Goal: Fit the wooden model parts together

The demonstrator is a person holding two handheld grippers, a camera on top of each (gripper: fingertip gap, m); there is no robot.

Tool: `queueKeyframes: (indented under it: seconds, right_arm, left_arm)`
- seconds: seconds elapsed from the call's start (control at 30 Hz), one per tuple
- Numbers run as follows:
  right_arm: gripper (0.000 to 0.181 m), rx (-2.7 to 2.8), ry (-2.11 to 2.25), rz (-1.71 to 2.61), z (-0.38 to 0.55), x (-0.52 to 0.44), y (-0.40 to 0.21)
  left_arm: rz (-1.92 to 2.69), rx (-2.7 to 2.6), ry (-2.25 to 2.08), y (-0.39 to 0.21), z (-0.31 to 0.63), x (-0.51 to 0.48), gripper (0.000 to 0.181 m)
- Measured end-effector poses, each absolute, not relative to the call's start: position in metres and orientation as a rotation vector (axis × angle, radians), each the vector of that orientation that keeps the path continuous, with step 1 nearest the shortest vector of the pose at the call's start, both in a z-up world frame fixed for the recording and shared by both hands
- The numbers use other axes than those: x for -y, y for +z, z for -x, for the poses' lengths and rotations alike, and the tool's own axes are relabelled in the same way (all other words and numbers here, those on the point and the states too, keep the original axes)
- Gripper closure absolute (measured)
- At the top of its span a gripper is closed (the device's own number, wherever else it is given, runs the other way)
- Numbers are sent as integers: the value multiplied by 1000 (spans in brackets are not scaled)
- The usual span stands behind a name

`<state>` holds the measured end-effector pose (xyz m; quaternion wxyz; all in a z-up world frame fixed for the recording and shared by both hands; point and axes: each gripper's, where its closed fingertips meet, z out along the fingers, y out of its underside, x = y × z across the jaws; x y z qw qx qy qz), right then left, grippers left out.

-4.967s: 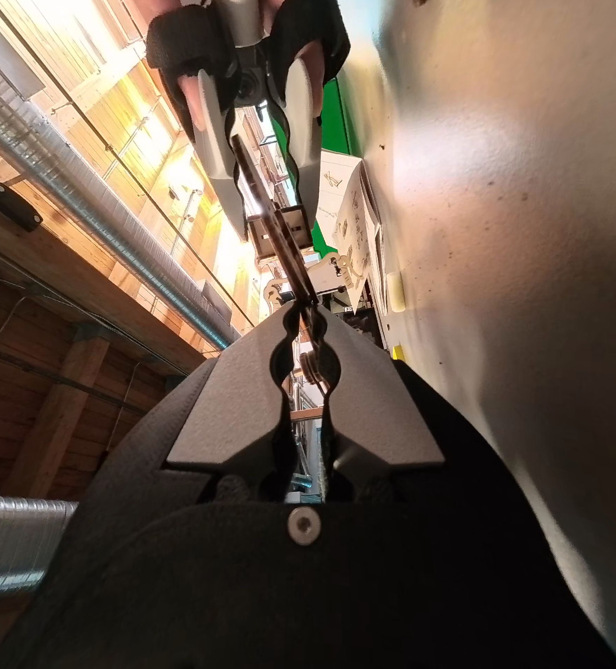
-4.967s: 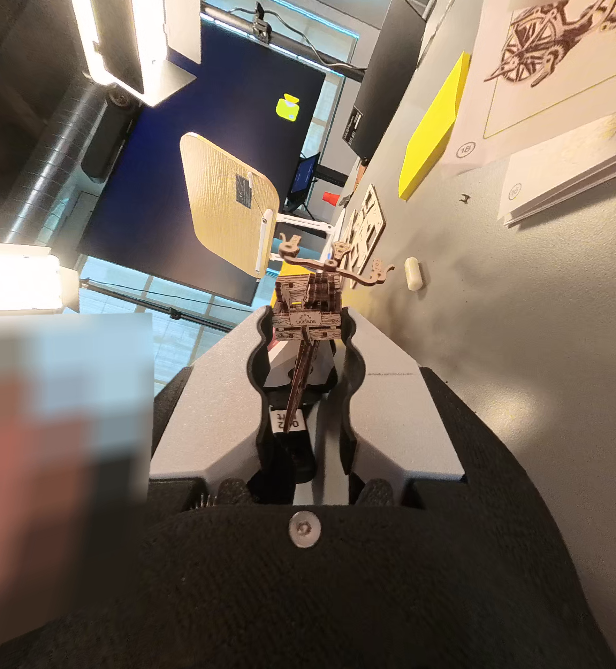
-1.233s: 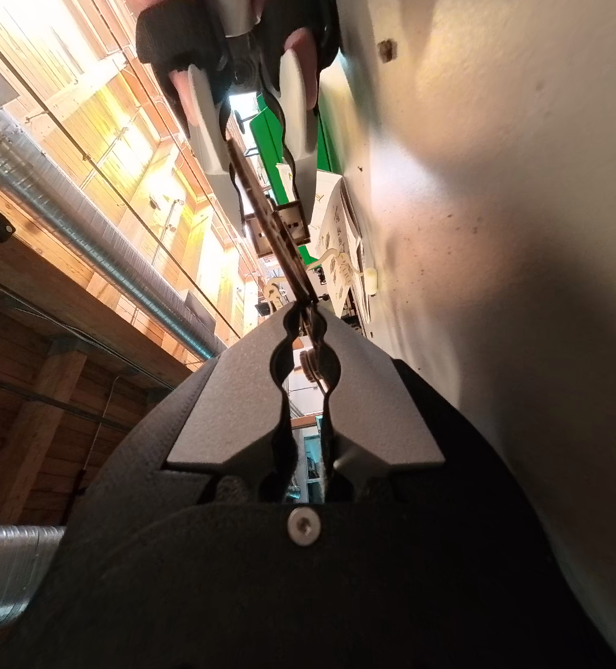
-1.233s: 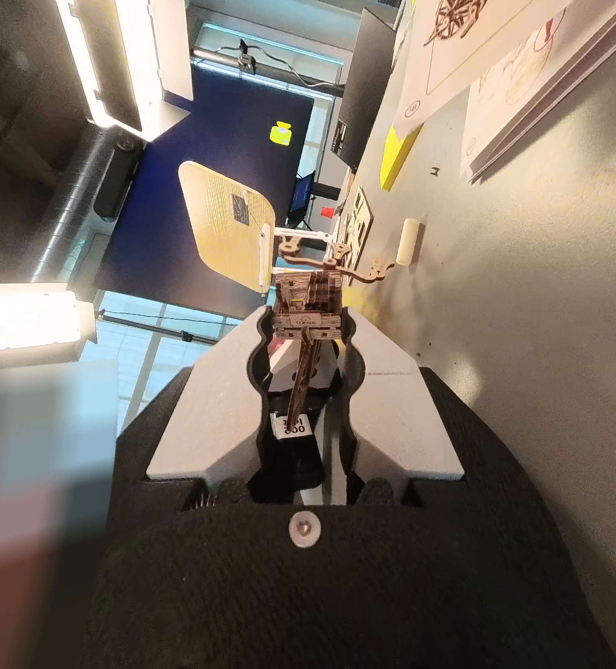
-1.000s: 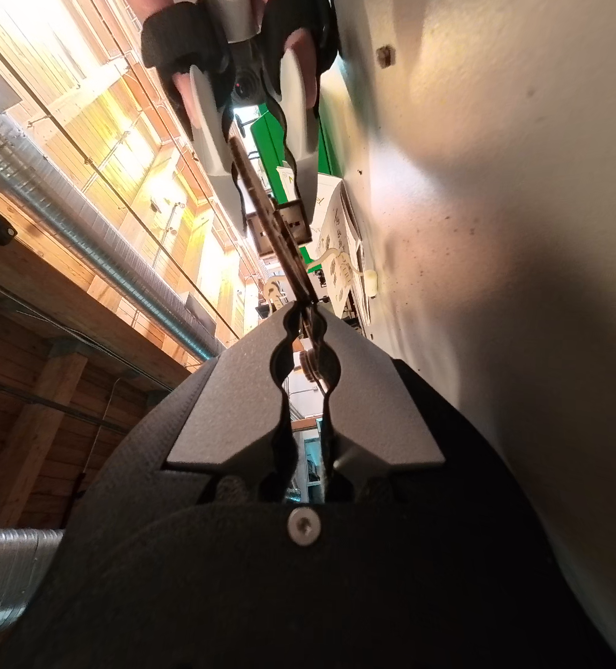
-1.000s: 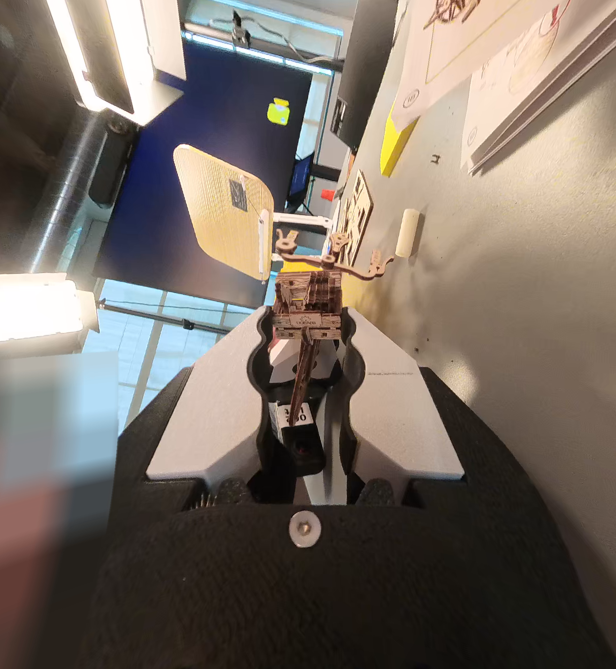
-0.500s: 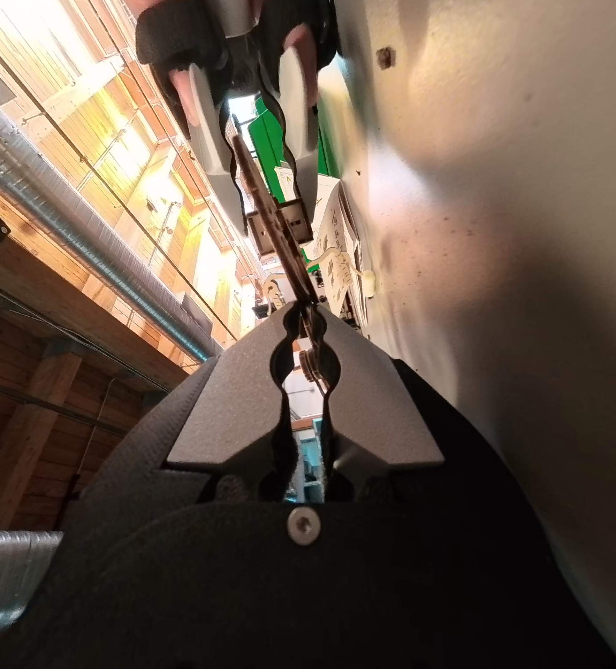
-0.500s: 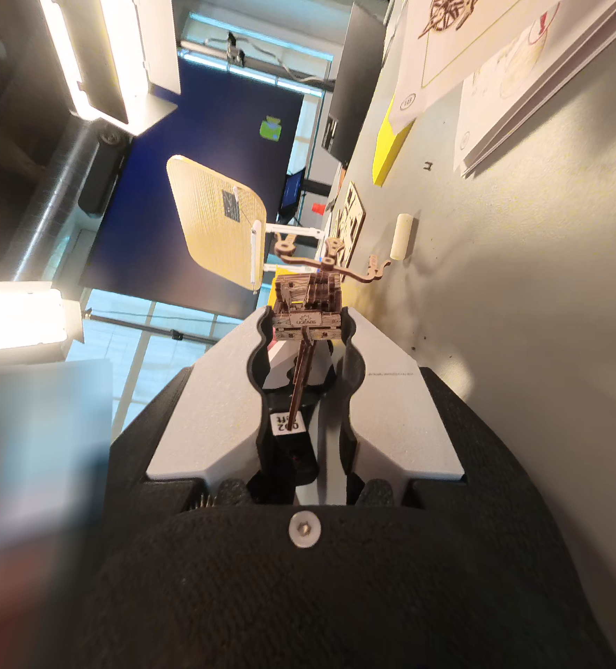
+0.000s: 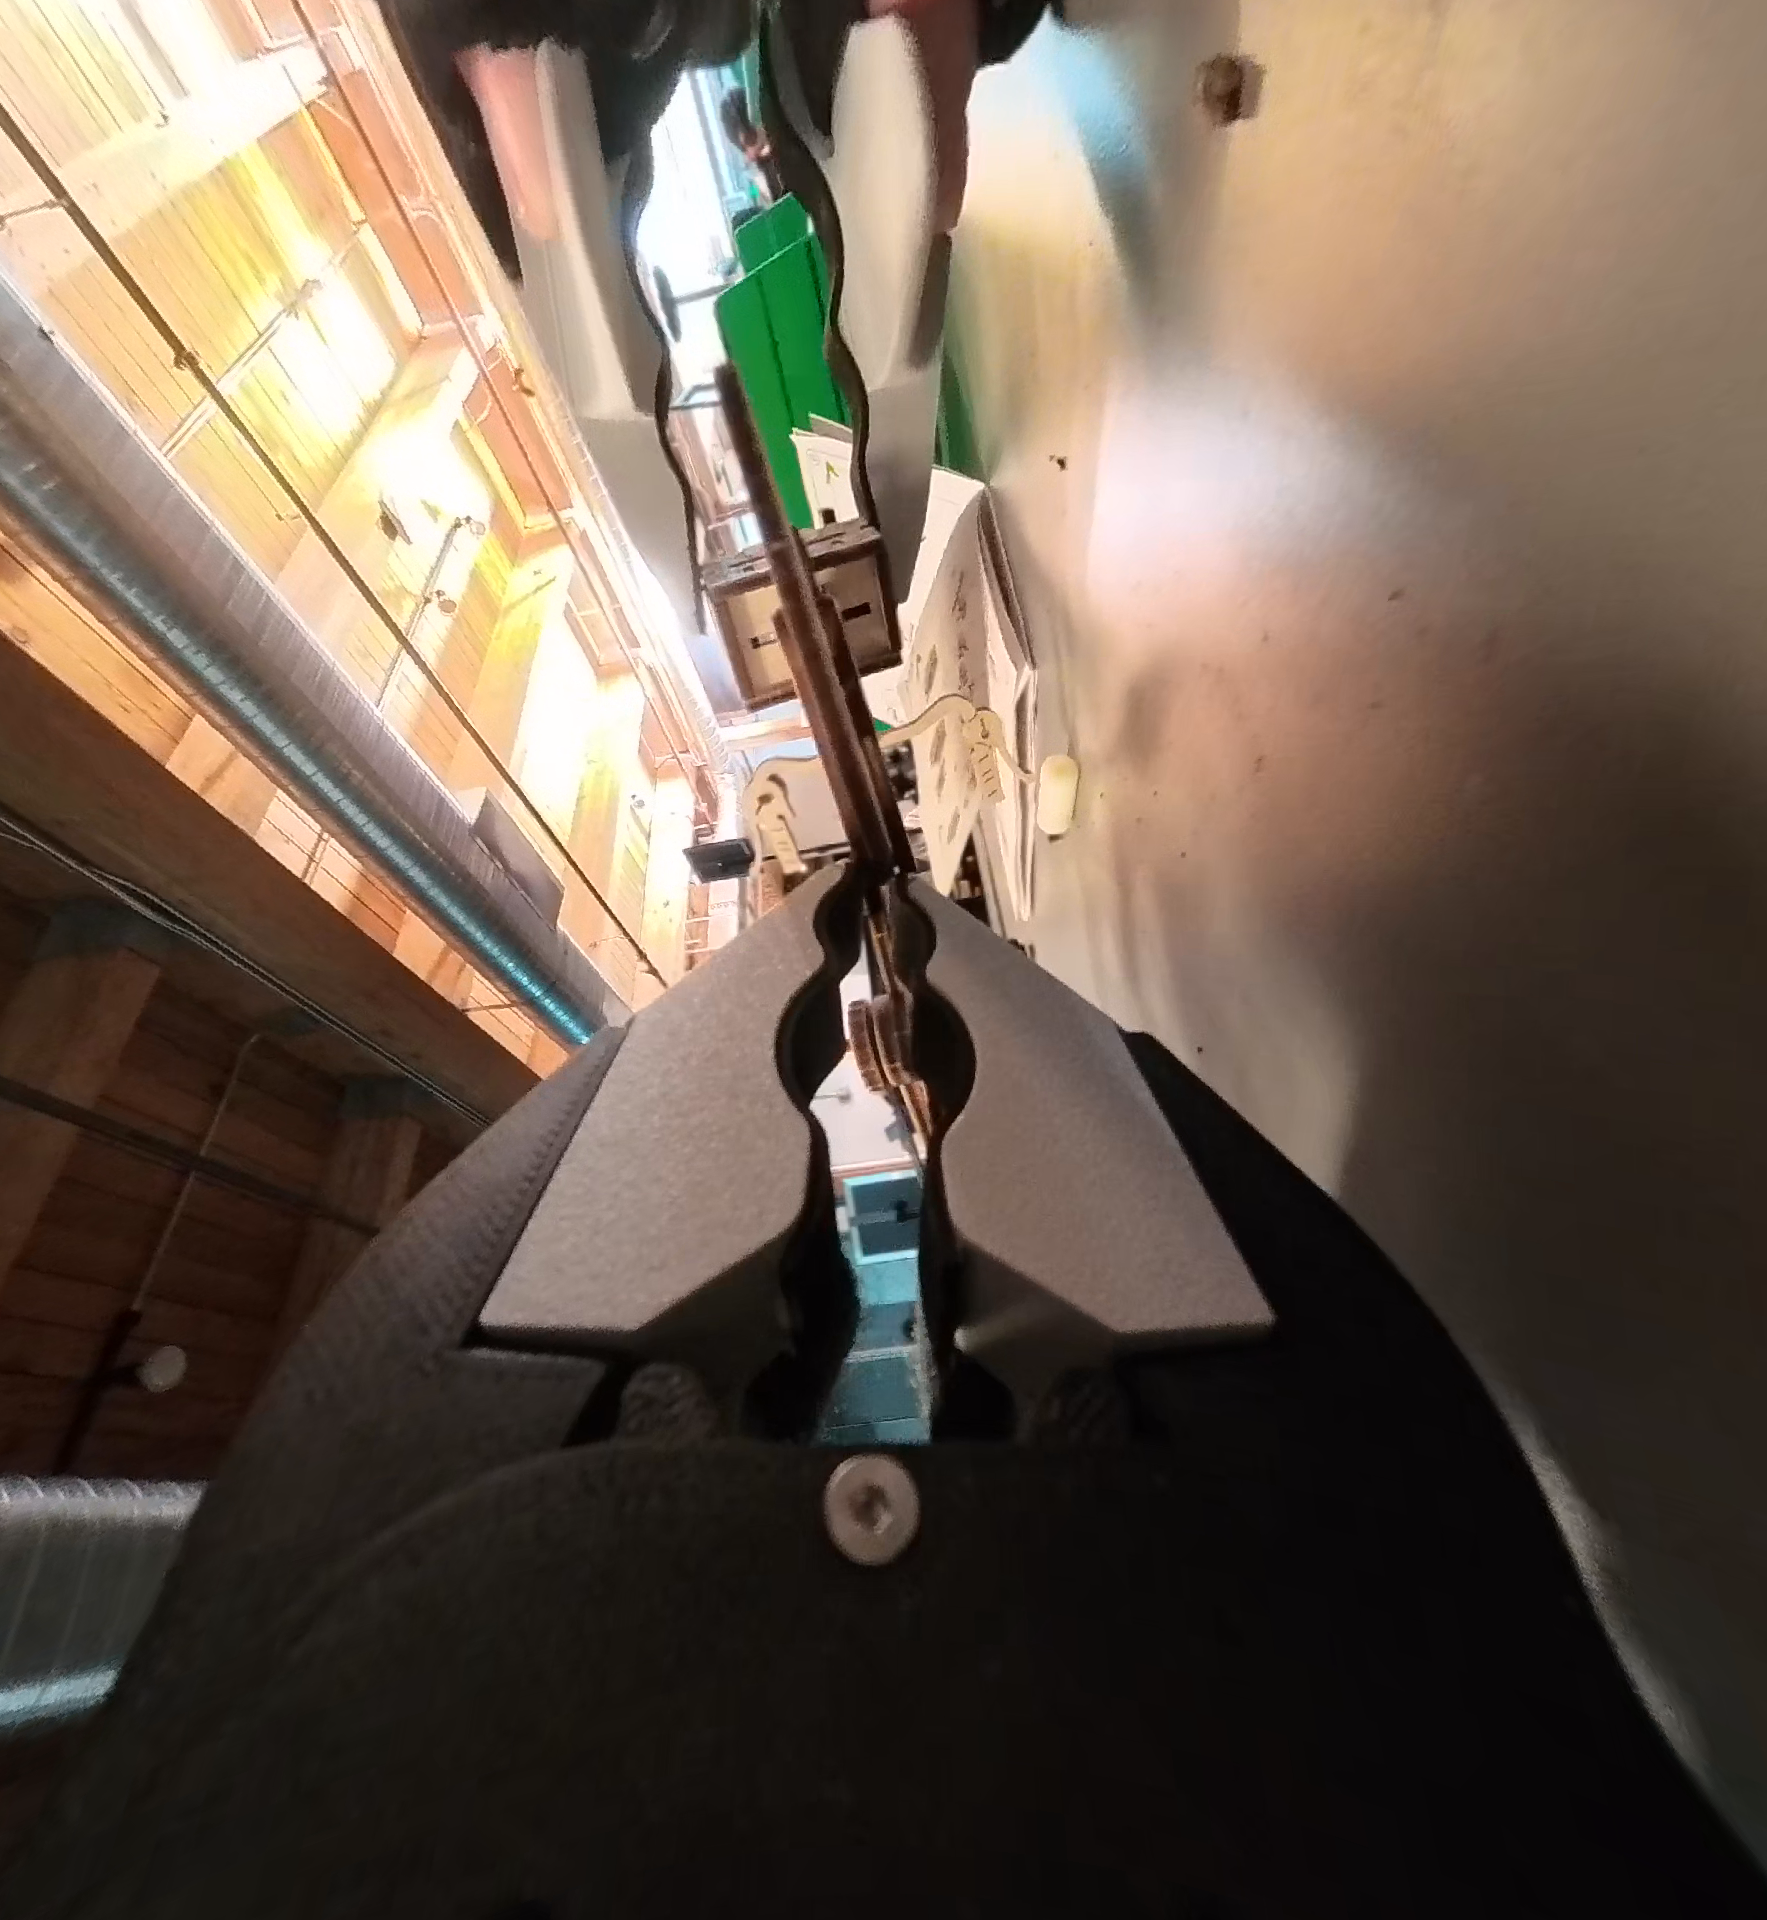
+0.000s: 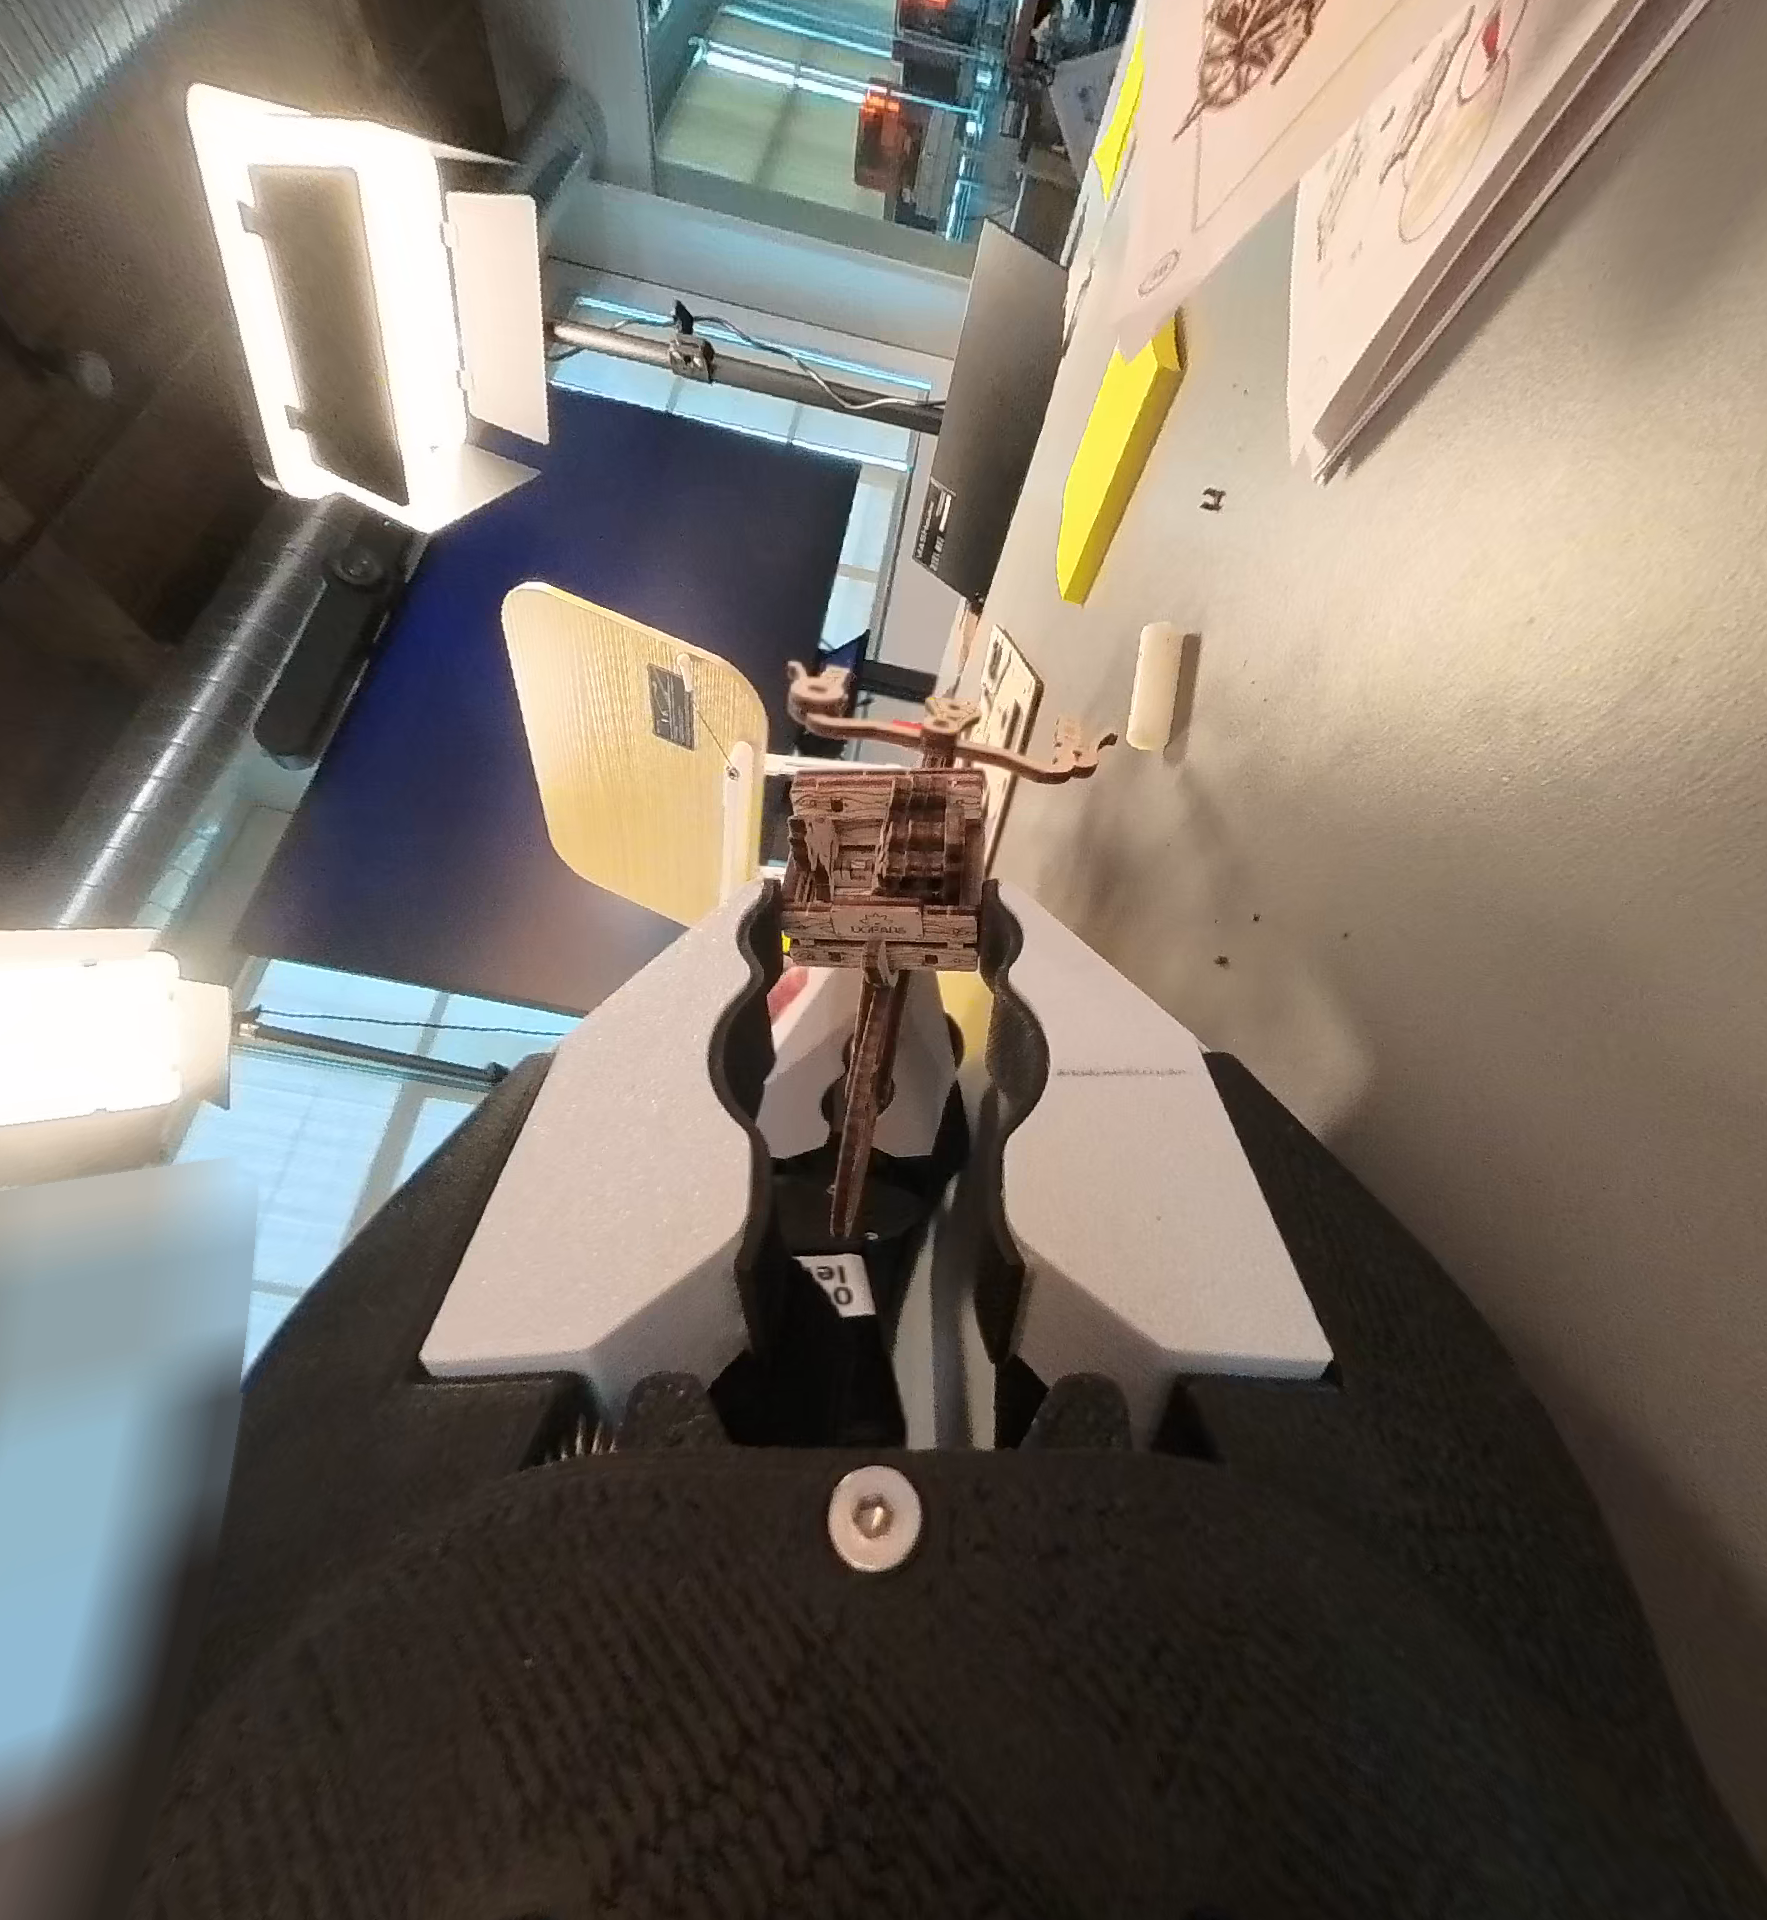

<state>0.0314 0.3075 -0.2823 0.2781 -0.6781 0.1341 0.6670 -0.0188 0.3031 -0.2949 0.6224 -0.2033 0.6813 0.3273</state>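
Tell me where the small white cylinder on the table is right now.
In the right wrist view the small white cylinder lies on the grey table, right of the wooden model, just past its curved arm, below the yellow block.

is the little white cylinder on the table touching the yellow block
No, in the right wrist view the white cylinder lies on bare grey table, apart from the yellow block.
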Motion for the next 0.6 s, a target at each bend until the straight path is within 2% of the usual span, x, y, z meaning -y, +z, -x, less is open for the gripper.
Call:
queueKeyframes:
  seconds: [0.6]
  right_arm:
    - [146,-414,1880,1806,-36,-310,-283]
  left_arm:
    - [498,-1540,769,-292,13,-300,179]
